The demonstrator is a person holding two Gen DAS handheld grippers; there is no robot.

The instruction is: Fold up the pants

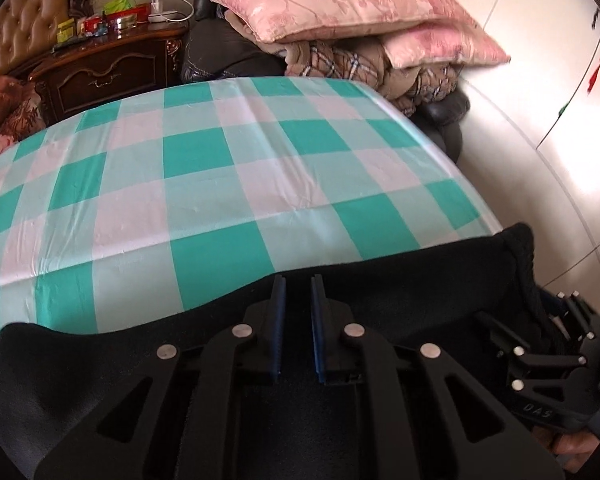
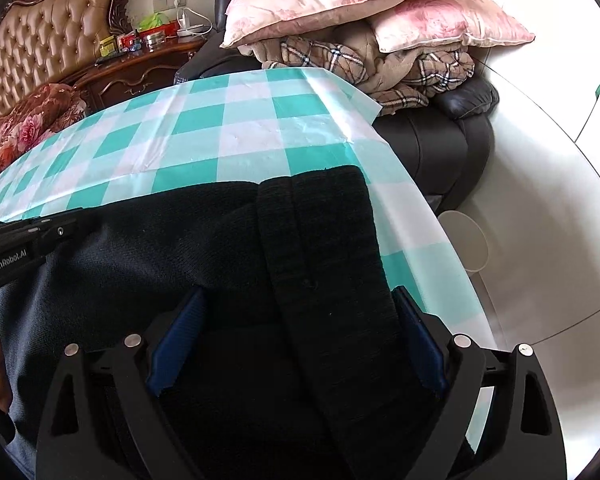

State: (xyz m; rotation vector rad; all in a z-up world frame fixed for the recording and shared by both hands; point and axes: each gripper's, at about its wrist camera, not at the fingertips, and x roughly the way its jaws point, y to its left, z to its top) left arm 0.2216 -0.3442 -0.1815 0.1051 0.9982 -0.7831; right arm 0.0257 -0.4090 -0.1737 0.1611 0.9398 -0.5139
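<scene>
Black pants lie along the near edge of a table with a green-and-white checked cloth. My left gripper hovers over the pants' far edge, its blue-padded fingers close together with a narrow gap, nothing seen between them. In the right wrist view the pants show a ribbed waistband or cuff running toward me. My right gripper is open wide, its blue pads on either side of that ribbed band. The right gripper also shows in the left wrist view at the pants' right end.
A dark sofa beyond the table holds pink pillows and a plaid blanket. A wooden nightstand with small items and a tufted headboard stand at the left. A white floor lies to the right.
</scene>
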